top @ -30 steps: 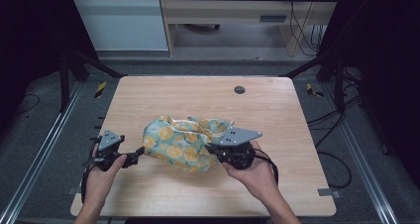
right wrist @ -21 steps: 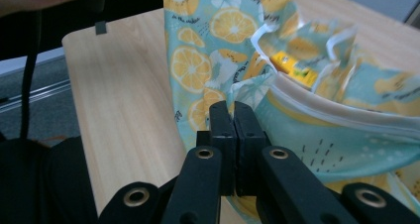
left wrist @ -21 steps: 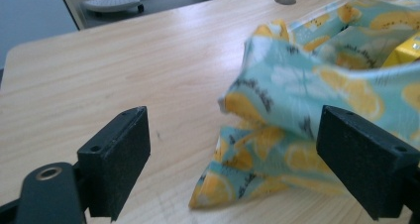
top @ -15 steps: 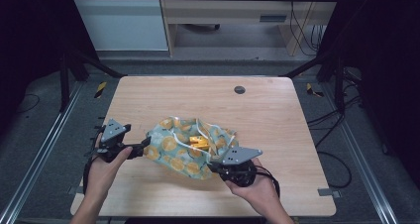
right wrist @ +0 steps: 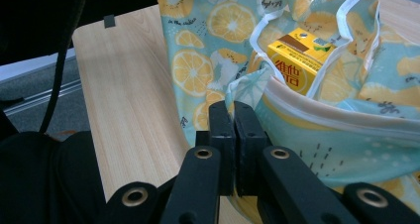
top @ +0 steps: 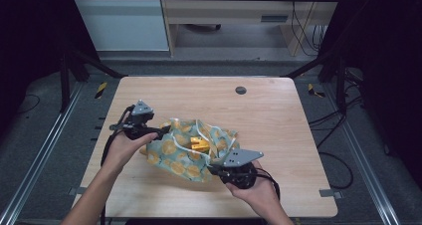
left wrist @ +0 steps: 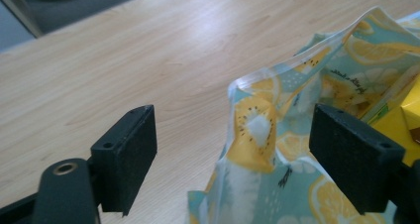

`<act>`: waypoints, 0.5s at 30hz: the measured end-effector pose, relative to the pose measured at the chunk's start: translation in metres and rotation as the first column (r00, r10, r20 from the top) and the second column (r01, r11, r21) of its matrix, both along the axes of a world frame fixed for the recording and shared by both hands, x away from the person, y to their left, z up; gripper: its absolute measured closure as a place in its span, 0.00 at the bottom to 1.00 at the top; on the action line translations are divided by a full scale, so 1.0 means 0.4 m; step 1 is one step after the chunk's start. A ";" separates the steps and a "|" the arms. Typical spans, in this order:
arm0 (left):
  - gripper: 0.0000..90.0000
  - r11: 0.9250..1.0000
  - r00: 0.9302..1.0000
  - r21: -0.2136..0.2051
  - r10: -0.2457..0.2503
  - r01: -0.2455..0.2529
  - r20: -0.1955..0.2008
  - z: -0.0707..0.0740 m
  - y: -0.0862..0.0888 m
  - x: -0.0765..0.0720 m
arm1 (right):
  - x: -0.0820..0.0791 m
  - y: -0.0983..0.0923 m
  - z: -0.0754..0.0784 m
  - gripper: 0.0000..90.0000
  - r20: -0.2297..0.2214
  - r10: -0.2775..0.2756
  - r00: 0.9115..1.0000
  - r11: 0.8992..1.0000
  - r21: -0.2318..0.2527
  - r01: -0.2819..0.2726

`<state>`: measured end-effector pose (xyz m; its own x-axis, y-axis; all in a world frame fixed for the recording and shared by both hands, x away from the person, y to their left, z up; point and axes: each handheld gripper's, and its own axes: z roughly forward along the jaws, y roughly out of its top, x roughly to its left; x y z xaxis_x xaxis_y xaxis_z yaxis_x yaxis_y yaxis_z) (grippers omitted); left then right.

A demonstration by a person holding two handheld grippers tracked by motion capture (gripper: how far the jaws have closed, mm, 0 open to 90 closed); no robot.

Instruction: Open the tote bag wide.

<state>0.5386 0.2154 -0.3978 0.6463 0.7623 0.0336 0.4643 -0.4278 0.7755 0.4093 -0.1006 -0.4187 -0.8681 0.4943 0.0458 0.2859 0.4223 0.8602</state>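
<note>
Bag (right wrist: 307, 130) pinched by right tongs (right wrist: 234, 110) reveals yellow carton (right wrist: 302, 60).

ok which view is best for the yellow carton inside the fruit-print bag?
Right gripper view: the yellow carton sits framed in the bag mouth, printed face and top visible. The high view shows it as a small yellow patch among the folds. The left gripper view catches just a yellow corner at the frame edge.

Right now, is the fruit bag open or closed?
Open. The bag's white-edged mouth gapes, showing a yellow carton inside.
</note>
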 end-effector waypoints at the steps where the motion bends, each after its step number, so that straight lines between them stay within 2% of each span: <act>1: 0.22 1.000 1.000 0.011 -0.010 0.010 -0.004 -0.003 -0.008 0.005 | 0.000 -0.001 -0.002 0.98 -0.001 -0.001 1.000 1.000 -0.002 0.001; 4: 0.31 0.999 0.999 0.041 -0.020 0.022 -0.037 -0.010 -0.033 0.013 | 0.002 -0.004 -0.005 0.98 -0.005 -0.003 1.000 1.000 -0.002 0.003; 5: 0.37 0.998 0.999 0.050 -0.024 0.026 -0.043 -0.014 -0.038 0.014 | 0.001 -0.005 -0.005 0.98 -0.007 -0.006 1.000 1.000 0.000 0.006; 6: 0.48 0.998 0.999 0.050 -0.024 0.026 -0.043 -0.014 -0.038 0.014 | 0.001 -0.007 -0.005 0.98 -0.007 -0.006 1.000 1.000 0.001 0.006; 7: 0.55 0.996 0.999 0.086 -0.025 0.029 -0.043 -0.021 -0.048 0.014 | 0.001 -0.008 -0.005 0.98 -0.007 -0.007 1.000 1.000 0.000 0.007; 9: 0.72 0.994 0.998 0.103 -0.038 0.043 -0.049 -0.028 -0.050 0.012 | 0.002 -0.010 -0.007 0.98 -0.006 -0.007 1.000 1.000 0.000 0.007; 12: 0.90 0.995 0.999 0.093 -0.035 0.039 -0.041 -0.030 -0.044 0.003 | 0.003 -0.014 -0.007 0.98 -0.008 -0.013 1.000 1.000 0.005 0.013; 15: 0.97 0.999 1.000 0.048 -0.022 0.022 0.000 -0.017 -0.028 -0.020 | 0.003 -0.019 -0.007 0.98 -0.006 -0.017 1.000 1.000 0.006 0.017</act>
